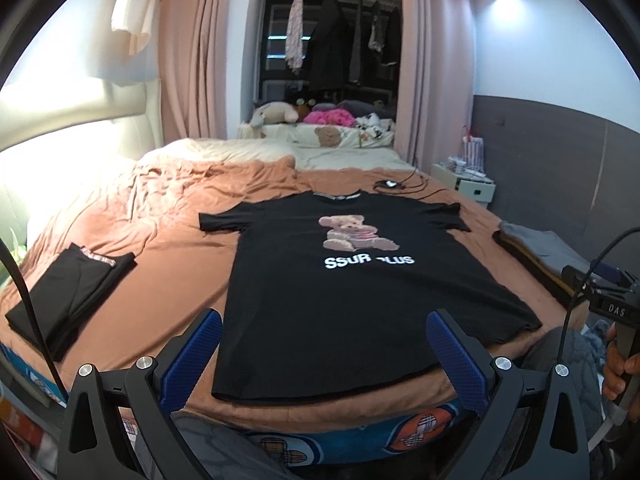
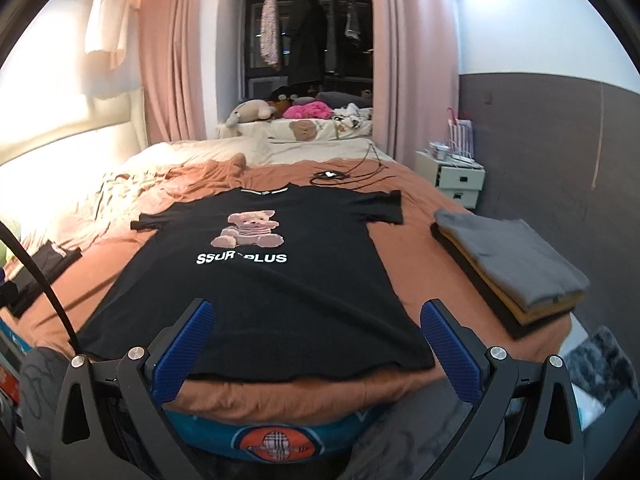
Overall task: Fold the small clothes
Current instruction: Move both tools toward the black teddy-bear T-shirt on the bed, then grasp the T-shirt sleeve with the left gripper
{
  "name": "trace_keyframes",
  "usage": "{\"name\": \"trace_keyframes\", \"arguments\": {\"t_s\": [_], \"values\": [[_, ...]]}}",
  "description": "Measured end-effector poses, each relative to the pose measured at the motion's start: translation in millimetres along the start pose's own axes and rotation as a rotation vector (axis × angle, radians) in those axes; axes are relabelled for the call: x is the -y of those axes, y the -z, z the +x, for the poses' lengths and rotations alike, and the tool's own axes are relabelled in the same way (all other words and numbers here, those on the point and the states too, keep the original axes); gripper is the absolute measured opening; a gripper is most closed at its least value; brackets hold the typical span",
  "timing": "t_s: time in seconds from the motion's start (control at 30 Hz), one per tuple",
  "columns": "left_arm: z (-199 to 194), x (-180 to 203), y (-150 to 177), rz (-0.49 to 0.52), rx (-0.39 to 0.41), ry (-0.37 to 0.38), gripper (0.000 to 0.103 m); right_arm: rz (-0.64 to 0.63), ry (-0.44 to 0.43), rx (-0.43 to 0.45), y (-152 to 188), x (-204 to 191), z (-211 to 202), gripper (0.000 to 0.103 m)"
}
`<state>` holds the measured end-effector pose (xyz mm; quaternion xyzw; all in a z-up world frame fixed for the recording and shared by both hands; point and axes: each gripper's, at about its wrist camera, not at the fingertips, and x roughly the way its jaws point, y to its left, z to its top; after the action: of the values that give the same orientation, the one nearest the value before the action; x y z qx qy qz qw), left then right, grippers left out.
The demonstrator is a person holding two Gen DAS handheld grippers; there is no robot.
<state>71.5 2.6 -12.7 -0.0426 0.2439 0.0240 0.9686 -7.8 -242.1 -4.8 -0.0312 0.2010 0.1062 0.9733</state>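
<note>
A black T-shirt (image 1: 360, 292) with a teddy bear print and white lettering lies flat, front up, on the orange bedsheet (image 1: 168, 248), collar pointing away. The same T-shirt (image 2: 264, 292) fills the middle of the right wrist view. My left gripper (image 1: 324, 320) hovers open above the shirt's near hem, its blue pads wide apart and holding nothing. My right gripper (image 2: 316, 312) is also open over the hem, empty. In the left wrist view a hand (image 1: 618, 364) holds the right tool's handle at the far right edge.
A folded black garment (image 1: 68, 292) lies at the bed's left. A stack of folded clothes (image 2: 508, 264), grey on top, sits at the right edge. A black cable and device (image 2: 332, 175) lie beyond the collar. Pillows and plush toys (image 2: 304, 120) are at the far end, a white nightstand (image 2: 452, 176) to the right.
</note>
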Motion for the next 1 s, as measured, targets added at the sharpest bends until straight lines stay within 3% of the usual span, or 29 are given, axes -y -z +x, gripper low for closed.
{"name": "trace_keyframes", "arguments": {"t_s": [0.47,0.7,1.0], "values": [[71,-37,-40,-0.061,-0.063,-0.085,0.103,-0.021,-0.019,-0.068,-41,-5,95,0.103],[105,-61,-57,-0.088,-0.095,-0.092,0.103,0.018,0.003,-0.117,-67,-10,143,0.103],[149,-99,-80,-0.147,-0.129,-0.134,0.103,0.025,-0.037,-0.125,-97,-25,193,0.103]]}}
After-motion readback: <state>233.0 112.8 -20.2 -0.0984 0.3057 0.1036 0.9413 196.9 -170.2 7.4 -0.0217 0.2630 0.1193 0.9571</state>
